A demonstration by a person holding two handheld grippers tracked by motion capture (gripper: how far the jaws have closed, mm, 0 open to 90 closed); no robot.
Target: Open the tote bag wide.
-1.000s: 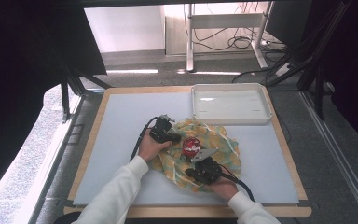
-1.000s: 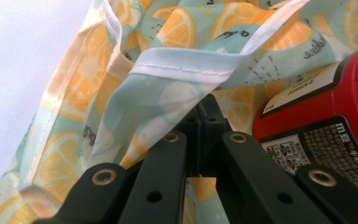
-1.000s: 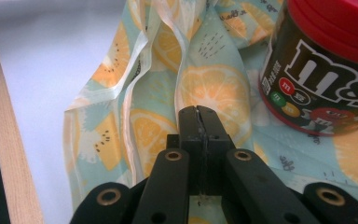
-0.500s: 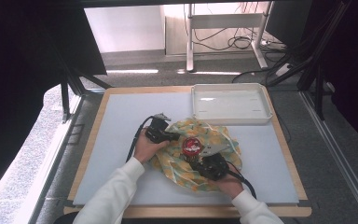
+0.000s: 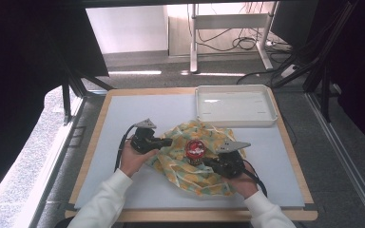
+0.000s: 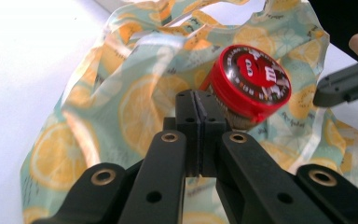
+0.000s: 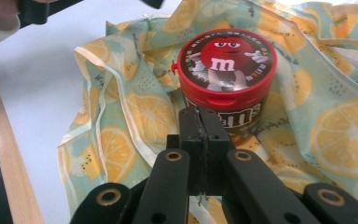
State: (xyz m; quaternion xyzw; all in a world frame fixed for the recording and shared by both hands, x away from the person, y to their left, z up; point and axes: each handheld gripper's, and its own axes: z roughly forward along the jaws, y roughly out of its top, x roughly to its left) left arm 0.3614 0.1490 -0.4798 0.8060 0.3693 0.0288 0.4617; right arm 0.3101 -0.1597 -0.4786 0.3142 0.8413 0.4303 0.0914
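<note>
Both my grippers have drawn apart and lifted since the earlier frame. Candy jar [image 5: 195, 150] stands upright, red lid up, mid-cloth [image 5: 185, 168]. Left gripper [image 5: 169, 141] and right gripper [image 5: 206, 162] are closed, perhaps pinching cloth. White tray [image 5: 235, 120] sits beyond.

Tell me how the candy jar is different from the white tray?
The candy jar is small and round with a red lid; the white tray is big, flat and rectangular. The jar stands on the lemon-print cloth; the tray sits on the bare white mat at the far right of the table. The jar is between both grippers; the tray is away from them. Both are containers.
</note>
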